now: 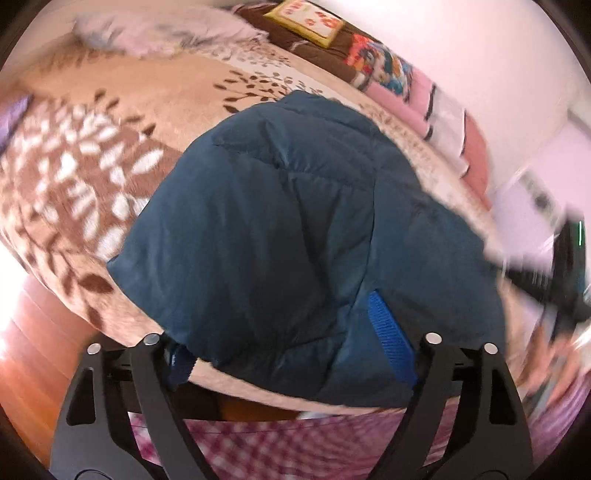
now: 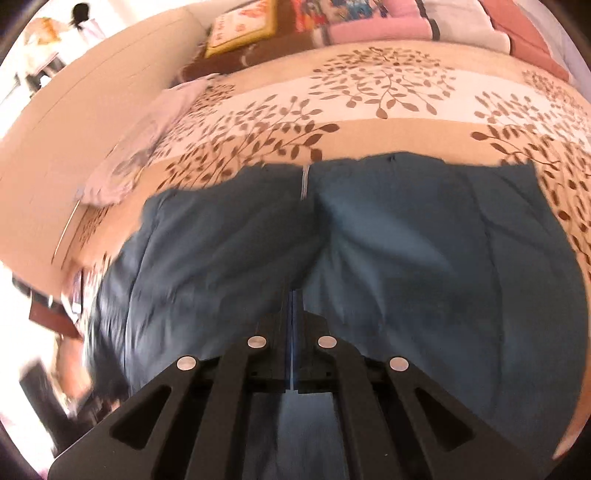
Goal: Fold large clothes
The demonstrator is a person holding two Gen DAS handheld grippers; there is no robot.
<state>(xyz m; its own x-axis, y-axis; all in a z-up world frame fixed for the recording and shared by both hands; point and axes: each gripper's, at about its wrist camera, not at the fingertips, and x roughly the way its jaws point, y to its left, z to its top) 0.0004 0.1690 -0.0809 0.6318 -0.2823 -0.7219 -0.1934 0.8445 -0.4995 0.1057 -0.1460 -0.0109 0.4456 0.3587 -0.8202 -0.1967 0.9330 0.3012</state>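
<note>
Left wrist view: dark teal quilted puffer jacket [image 1: 295, 229] lies on a bed covered by a beige blanket with brown and white leaf print [image 1: 92, 177]. The jacket's near end reaches the bed edge; a bright blue ribbed knit cuff [image 1: 391, 336] shows there, just inside the right finger. Left gripper [image 1: 291, 354] has its black fingers spread wide, nothing pinched; the jacket edge sits between them, and contact cannot be told. Folded pink and white bedding [image 1: 436, 114] and a yellow-bordered cushion [image 1: 306, 22] sit at the far side. Right edge is blurred: a dark device, unclear.

Right wrist view: same jacket [image 2: 406, 258] fills the middle, zip line [image 2: 305, 181] running away from the camera, leaf blanket [image 2: 369, 99] beyond. Right gripper [image 2: 293, 332] has its fingers pressed together; a thin blue strip shows in the seam, but whether it is fabric cannot be told. Picture is motion-smeared at left.
</note>
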